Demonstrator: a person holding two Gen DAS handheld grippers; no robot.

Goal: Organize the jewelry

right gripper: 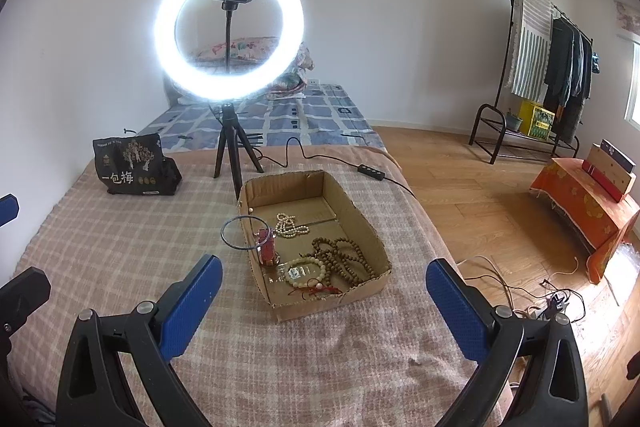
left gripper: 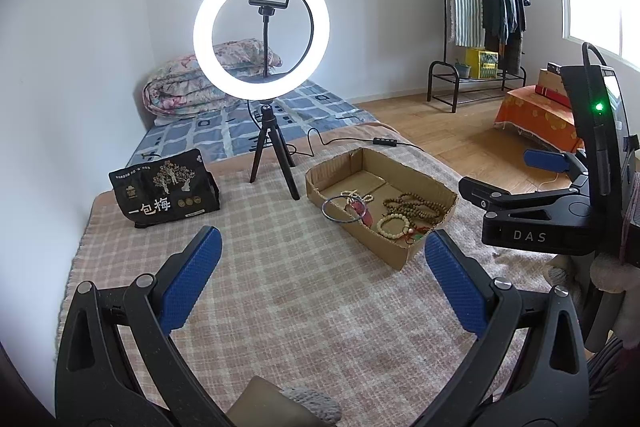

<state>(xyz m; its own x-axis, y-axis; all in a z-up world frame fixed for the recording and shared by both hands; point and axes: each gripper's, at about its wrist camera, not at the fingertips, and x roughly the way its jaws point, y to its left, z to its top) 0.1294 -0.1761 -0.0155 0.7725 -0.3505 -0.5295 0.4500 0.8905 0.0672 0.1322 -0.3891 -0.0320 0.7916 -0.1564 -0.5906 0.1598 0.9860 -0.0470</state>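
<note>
Both hand-held grippers — left (left gripper: 320, 267) and right (right gripper: 324, 291) — gape wide, holding nothing, near the cardboard tray (right gripper: 372, 227) on the bed, where bead bracelets (right gripper: 340, 259) lie; a blue bangle (right gripper: 236, 233) leans on its left wall.

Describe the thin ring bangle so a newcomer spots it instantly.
Find the cardboard tray on the checked blanket, in front of the ring light. The bangle leans over the tray's left wall, half outside. It is the only plain thin dark hoop; everything else in the tray is beaded.
</note>
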